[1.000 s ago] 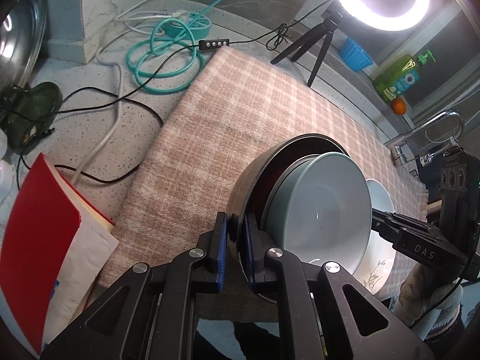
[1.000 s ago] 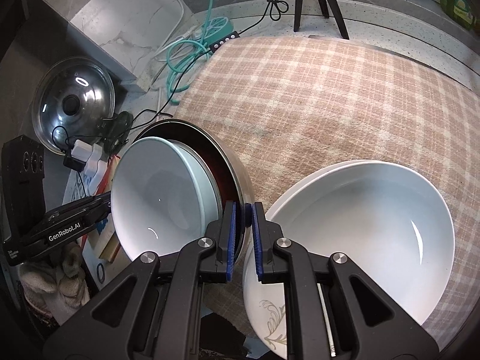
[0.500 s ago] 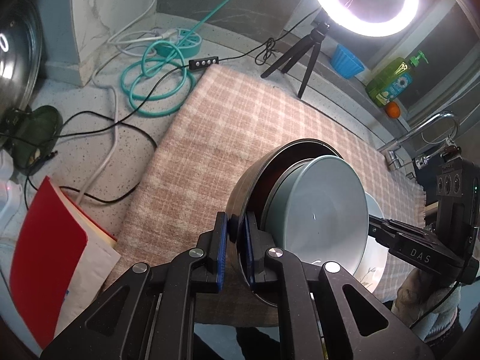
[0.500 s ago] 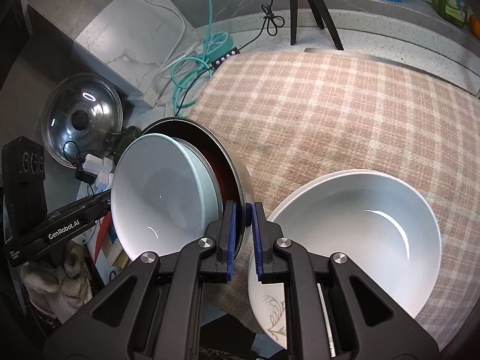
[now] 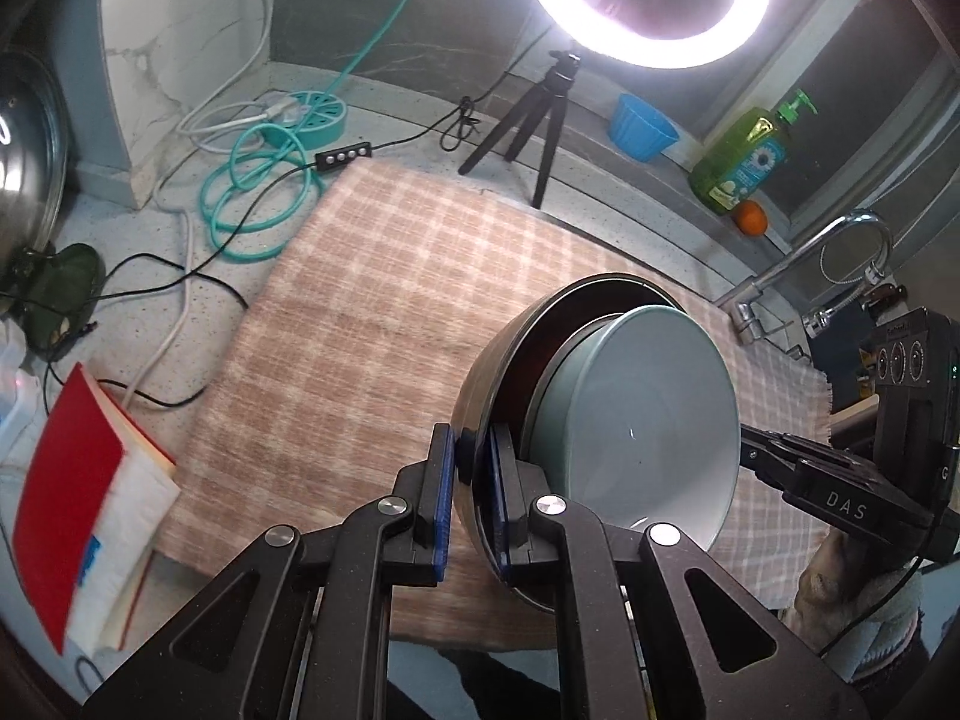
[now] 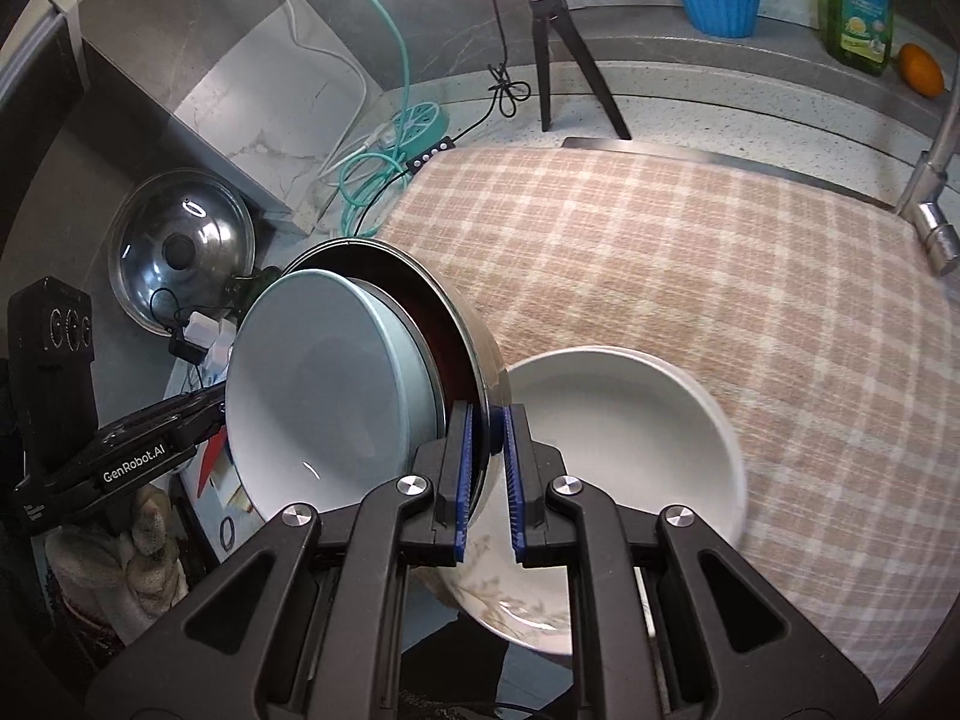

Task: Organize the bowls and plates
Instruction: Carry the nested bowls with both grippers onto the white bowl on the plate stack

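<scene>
A steel bowl [image 5: 480, 372] with a pale blue bowl [image 5: 636, 426] nested inside is held tilted on edge above the checked cloth [image 5: 372, 324] covering the surface. Its rim is clamped at one side by the left hand-held gripper [image 5: 468, 480] and at the opposite side by the right hand-held gripper [image 6: 486, 468]. A white bowl [image 6: 624, 438] is seen on the cloth, just beside the steel bowl.

Speckled countertop [image 5: 144, 252] under a checked cloth [image 5: 384, 324], marble-look wall panel [image 5: 180, 36], lit ring light [image 5: 645, 0] on tripod [image 5: 528, 120], dark window [image 5: 864, 60], chrome faucet [image 5: 804, 258] at right.
</scene>
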A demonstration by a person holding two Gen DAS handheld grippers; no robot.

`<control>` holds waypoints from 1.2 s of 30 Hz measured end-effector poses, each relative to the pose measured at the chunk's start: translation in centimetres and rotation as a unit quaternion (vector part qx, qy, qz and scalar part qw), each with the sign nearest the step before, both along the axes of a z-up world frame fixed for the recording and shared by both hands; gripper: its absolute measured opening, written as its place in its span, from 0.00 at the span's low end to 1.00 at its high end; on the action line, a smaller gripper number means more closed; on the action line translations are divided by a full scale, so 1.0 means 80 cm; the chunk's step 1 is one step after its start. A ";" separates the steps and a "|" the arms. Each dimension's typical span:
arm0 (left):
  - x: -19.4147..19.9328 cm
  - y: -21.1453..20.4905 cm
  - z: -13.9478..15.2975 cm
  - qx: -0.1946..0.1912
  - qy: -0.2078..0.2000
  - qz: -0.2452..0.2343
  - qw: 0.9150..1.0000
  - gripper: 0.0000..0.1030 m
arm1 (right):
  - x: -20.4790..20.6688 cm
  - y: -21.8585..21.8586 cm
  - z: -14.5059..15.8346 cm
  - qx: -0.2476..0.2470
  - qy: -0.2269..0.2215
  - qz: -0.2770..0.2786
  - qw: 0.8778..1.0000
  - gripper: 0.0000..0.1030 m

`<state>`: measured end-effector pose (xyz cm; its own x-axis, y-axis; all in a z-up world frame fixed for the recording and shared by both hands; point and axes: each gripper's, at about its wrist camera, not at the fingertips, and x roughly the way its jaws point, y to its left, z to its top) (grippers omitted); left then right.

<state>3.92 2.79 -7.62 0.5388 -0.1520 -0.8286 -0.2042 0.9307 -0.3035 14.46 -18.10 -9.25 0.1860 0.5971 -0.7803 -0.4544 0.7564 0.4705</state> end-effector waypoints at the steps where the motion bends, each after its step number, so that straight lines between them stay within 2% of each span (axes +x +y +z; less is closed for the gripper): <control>1: -0.001 -0.009 0.001 -0.001 0.000 0.000 1.000 0.08 | 0.001 -0.009 0.001 -0.001 0.001 0.002 1.000 0.10; 8: -0.005 -0.064 -0.005 -0.013 0.010 0.003 1.000 0.08 | 0.001 -0.064 -0.005 -0.020 0.011 0.010 1.000 0.10; 16: -0.022 -0.110 -0.034 -0.037 0.042 0.009 0.998 0.08 | -0.003 -0.102 -0.029 -0.031 0.035 0.017 0.999 0.10; 22: -0.029 -0.118 -0.048 -0.048 0.061 0.023 0.997 0.08 | 0.001 -0.104 -0.047 -0.032 0.048 0.024 0.998 0.10; 29: -0.024 -0.114 -0.055 -0.044 0.067 0.029 0.996 0.08 | 0.006 -0.092 -0.062 -0.038 0.060 0.029 0.997 0.10; 36: -0.016 -0.109 -0.063 -0.045 0.072 0.028 0.996 0.08 | 0.012 -0.089 -0.059 -0.039 0.053 0.027 0.998 0.10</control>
